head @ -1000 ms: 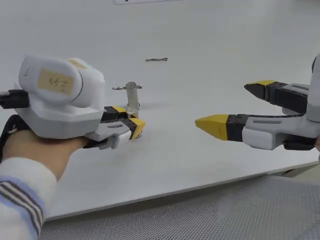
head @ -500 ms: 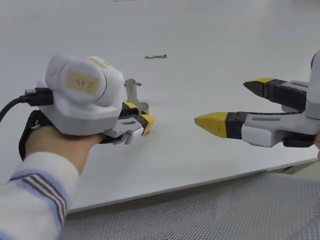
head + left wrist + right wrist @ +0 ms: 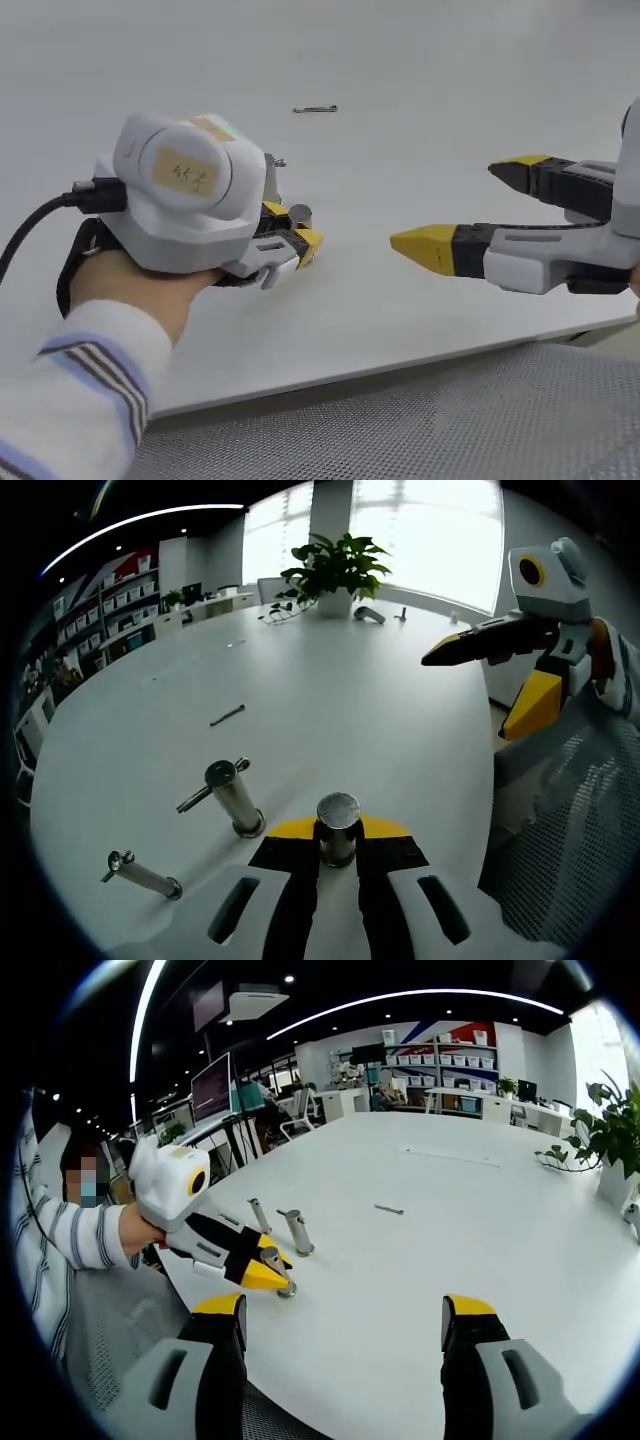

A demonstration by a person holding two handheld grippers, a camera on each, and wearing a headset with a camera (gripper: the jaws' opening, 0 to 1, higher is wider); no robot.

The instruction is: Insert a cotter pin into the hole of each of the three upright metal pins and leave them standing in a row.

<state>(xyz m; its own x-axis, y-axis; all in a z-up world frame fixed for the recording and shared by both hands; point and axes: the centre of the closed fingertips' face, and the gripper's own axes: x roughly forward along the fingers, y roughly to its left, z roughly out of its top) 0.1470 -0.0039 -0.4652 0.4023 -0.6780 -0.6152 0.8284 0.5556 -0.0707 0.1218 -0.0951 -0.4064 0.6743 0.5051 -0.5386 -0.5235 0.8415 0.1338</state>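
My left gripper (image 3: 338, 852) is shut on a plain upright metal pin (image 3: 338, 820), low on the white table; the head view shows the gripper (image 3: 303, 242) with the pin's round top (image 3: 300, 212) just above its yellow tips. Left of it stands a second pin (image 3: 233, 795) with a cotter pin through it, and a third pin (image 3: 142, 874) stands further left. All three pins show in the right gripper view, the held pin (image 3: 282, 1276) nearest. A loose cotter pin (image 3: 315, 108) lies further out on the table. My right gripper (image 3: 448, 205) hovers open and empty to the right.
The white table (image 3: 420, 90) ends in a near edge (image 3: 400, 368) with grey mesh below it. A potted plant (image 3: 335, 575) stands at the table's far side. A person's hand and striped sleeve (image 3: 90, 370) hold the left gripper.
The left gripper has moved to the right across the table and now hides most of the pin with the cotter behind it. The right gripper has stayed still.
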